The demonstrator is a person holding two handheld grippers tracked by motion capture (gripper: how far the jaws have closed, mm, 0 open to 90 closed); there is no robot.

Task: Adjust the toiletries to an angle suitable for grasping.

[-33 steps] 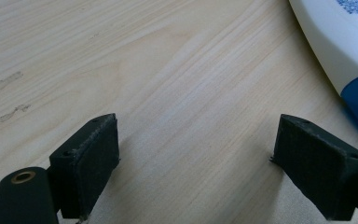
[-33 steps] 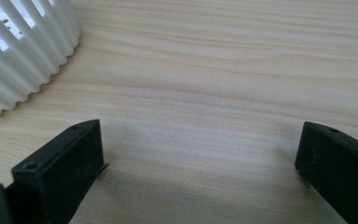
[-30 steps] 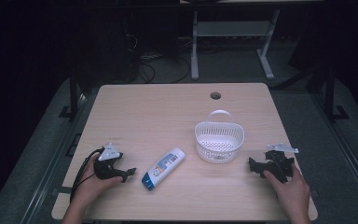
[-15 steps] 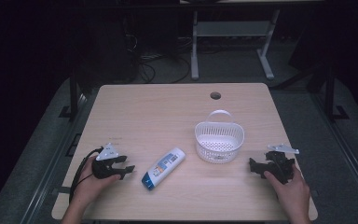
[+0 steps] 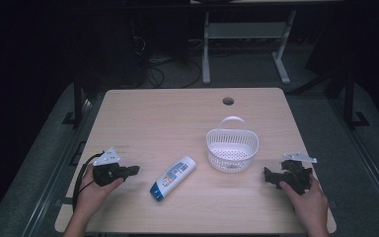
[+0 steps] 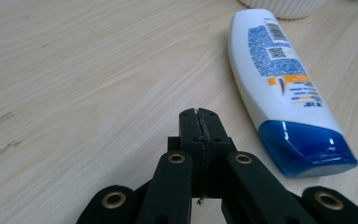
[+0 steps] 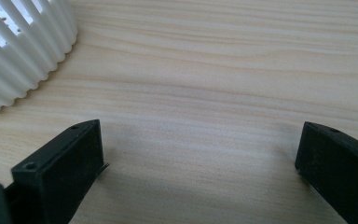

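Two grippers rest on the wooden table point(image 5: 177, 118), one either side of the shampoo bottle point(image 5: 173, 177). The bottle lies flat, just left of the white basket point(image 5: 232, 150); its long axis runs diagonally, blue cap point(image 6: 307, 149) toward the person, base toward the basket. The left gripper point(image 5: 131, 170) lies nearer, jaws pressed together and empty, bottle just to its right. The right gripper point(image 5: 268, 176), beyond the basket, stands wide open, holding nothing.
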